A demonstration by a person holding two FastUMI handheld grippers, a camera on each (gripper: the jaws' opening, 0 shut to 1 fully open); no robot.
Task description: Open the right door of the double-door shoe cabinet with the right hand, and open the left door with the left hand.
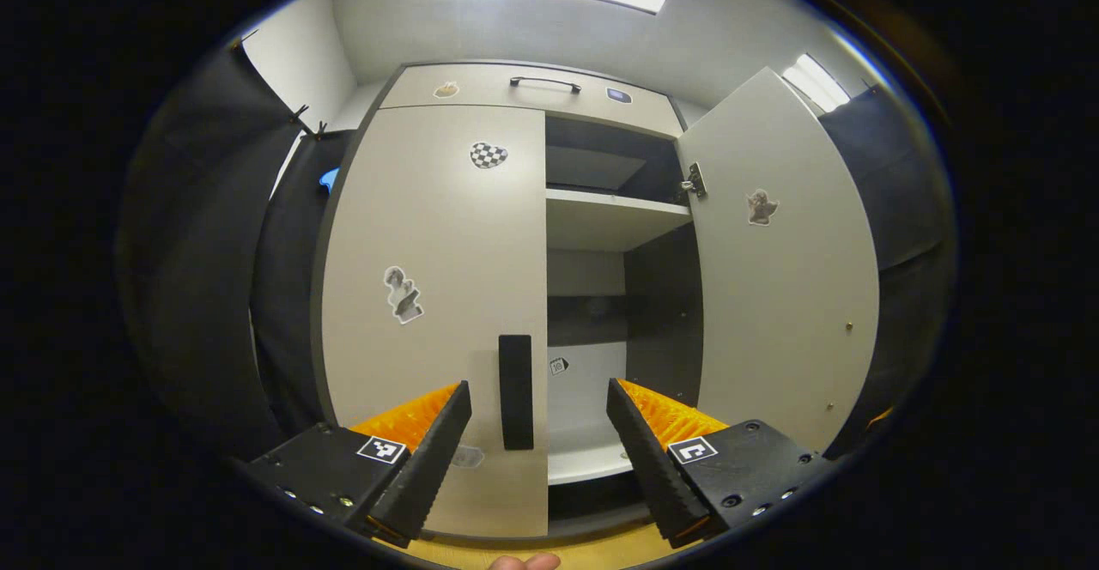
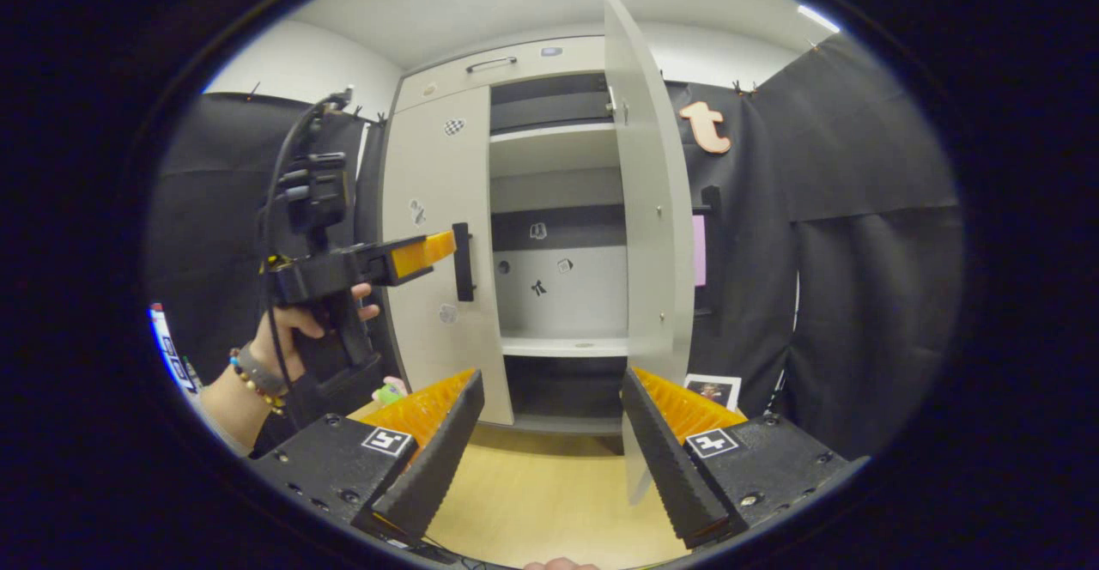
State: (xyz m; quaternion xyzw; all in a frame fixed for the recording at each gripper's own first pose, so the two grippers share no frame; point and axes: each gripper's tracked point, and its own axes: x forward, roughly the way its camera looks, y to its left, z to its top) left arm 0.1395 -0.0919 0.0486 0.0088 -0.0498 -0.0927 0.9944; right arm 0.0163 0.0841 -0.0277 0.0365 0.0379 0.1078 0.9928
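The shoe cabinet's right door (image 1: 781,269) stands swung wide open, seen edge-on as the right door (image 2: 648,209) in the right gripper view. The left door (image 1: 434,287) is closed, with a dark vertical handle (image 1: 516,391) at its inner edge. My left gripper (image 1: 539,403) is open, its fingers to either side of that handle and a short way in front of it. In the right gripper view the left gripper (image 2: 434,250) is held by a hand (image 2: 296,321) and points at the handle (image 2: 463,262). My right gripper (image 2: 554,398) is open with nothing in it, back from the cabinet.
Inside the cabinet are pale shelves (image 1: 614,201) and a lower shelf (image 2: 562,347). A drawer front with a bar handle (image 1: 545,82) tops the cabinet. Black cloth (image 2: 859,235) hangs on both sides. A wooden floor (image 2: 549,493) lies in front, and a picture (image 2: 711,391) leans by the right cloth.
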